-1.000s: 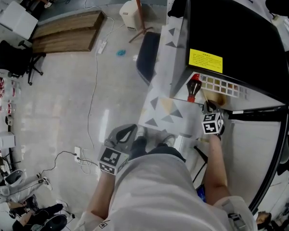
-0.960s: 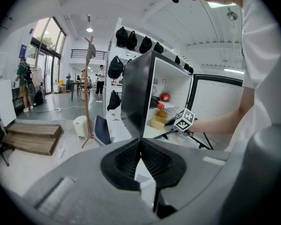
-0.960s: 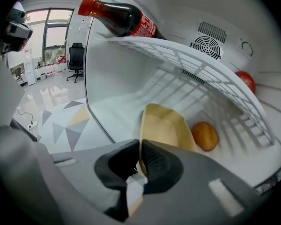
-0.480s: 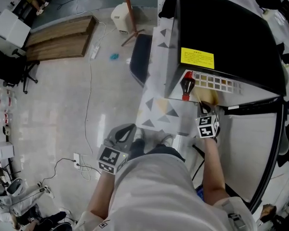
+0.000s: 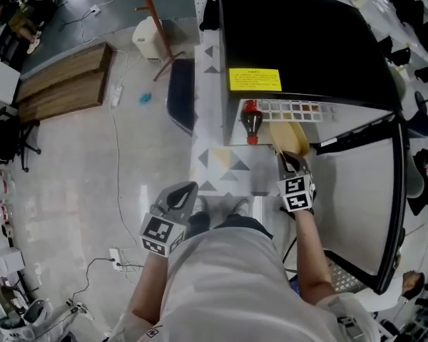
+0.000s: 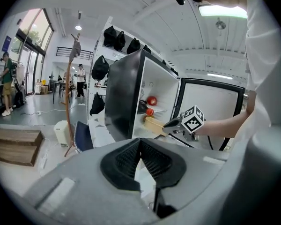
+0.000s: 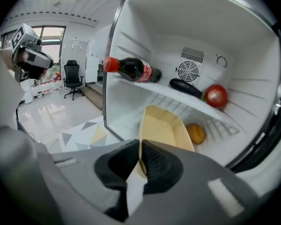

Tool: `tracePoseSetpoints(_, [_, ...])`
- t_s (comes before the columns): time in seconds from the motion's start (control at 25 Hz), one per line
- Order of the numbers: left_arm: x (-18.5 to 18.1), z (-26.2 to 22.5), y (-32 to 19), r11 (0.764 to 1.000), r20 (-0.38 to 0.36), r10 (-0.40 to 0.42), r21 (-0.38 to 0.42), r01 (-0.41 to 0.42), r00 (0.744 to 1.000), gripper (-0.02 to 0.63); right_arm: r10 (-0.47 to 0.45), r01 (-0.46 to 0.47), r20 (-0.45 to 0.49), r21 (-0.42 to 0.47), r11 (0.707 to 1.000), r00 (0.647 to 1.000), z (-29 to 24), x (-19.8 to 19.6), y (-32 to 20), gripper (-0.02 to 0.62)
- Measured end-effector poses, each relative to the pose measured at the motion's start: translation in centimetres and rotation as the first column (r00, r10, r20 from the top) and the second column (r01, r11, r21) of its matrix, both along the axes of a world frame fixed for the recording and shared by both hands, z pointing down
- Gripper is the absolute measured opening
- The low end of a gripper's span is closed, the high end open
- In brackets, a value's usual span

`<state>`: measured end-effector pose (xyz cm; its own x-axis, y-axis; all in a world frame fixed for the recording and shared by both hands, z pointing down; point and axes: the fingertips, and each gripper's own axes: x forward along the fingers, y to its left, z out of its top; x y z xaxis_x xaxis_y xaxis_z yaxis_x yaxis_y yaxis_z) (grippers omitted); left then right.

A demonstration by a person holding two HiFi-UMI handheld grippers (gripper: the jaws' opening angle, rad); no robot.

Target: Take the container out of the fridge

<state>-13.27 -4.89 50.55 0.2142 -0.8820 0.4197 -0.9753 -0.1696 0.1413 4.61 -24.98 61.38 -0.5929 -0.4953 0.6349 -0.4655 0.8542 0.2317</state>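
Observation:
The black fridge point(image 5: 299, 41) stands open, its door point(image 5: 357, 191) swung out to the right. A pale yellow container point(image 7: 161, 125) lies on the lower shelf and juts out of the opening point(image 5: 289, 137). My right gripper point(image 7: 140, 161) is shut on the container's near rim, and in the head view point(image 5: 288, 164) it is just in front of the opening. My left gripper point(image 6: 140, 146) is shut on nothing and hangs low by my body point(image 5: 178, 199), well left of the fridge. From the left gripper view the container point(image 6: 154, 124) and the right gripper point(image 6: 174, 123) show at the fridge mouth.
On the upper shelf lie a cola bottle point(image 7: 131, 69), a dark aubergine point(image 7: 186, 88) and a tomato point(image 7: 216, 95). An orange fruit point(image 7: 196, 133) sits beside the container. A patterned mat point(image 5: 225, 169) lies before the fridge. A dark chair point(image 5: 178, 95) and a coat stand point(image 5: 153, 13) stand to the left.
The head view has shifted. More of the yellow container now shows out of the fridge opening, with the right gripper still on it. The left gripper has stayed low.

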Motion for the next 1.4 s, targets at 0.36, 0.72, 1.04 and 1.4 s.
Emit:
tracePoseSetpoints(0.36, [2.4, 0.0, -3.0, 0.988, -0.028, 0.154, 0.019, -0.153, 0.988, 0.009, 0.101, -0.100, 0.100, -0.015, 0.995, 0.990, -3.9, 2.8, 2.8, 0.021])
tracePoseSetpoints(0.72, [5.8, 0.0, -5.7, 0.947, -0.046, 0.321, 0.047, -0.319, 0.946, 0.009, 0.205, -0.203, 0.200, -0.028, 0.979, 0.958, -7.0, 5.7, 5.4, 0.021])
tracePoseSetpoints(1.04, [8.8, -0.1, -7.5, 0.893, -0.053, 0.449, 0.068, -0.445, 0.892, 0.009, 0.284, -0.285, 0.273, -0.036, 0.958, 0.919, -9.3, 7.6, 7.7, 0.021])
tracePoseSetpoints(1.4, [11.7, -0.4, -8.8, 0.830, -0.063, 0.557, 0.091, -0.551, 0.828, 0.009, 0.359, -0.370, 0.336, -0.033, 0.929, 0.871, -10.9, 9.8, 10.0, 0.021])
